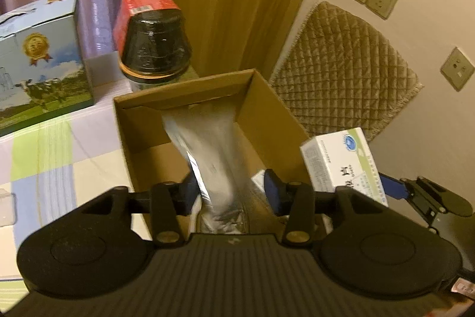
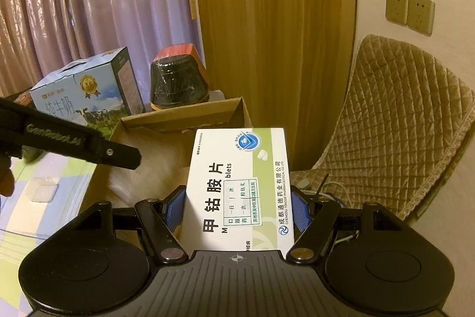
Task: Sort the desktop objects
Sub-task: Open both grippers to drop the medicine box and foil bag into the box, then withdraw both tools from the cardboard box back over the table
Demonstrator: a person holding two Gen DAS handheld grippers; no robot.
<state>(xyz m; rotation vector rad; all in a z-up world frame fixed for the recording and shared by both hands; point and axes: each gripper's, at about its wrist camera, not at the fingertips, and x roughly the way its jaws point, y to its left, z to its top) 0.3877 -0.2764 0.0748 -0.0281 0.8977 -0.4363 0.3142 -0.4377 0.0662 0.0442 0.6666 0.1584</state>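
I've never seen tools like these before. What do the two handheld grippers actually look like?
Both are matte black plastic. Each has a ribbed grey-black body flanked by two round discs, with hinged black link arms joined by silvery rivets. The fingers carry blue pads. The left gripper bears pale "GenRobot.AI" lettering along its side, readable in the right wrist view; the right gripper has a small crosshair mark.

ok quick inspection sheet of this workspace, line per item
surface: checked tablecloth
job's things: open cardboard box; silver packet hanging into it; white medicine box
clutter: milk carton, black jar, small clear piece
grippers: left gripper open around the packet; right gripper shut on the medicine box
cables: white cable by the quilted cushion
surroundings: curtain, wooden panel, wall sockets
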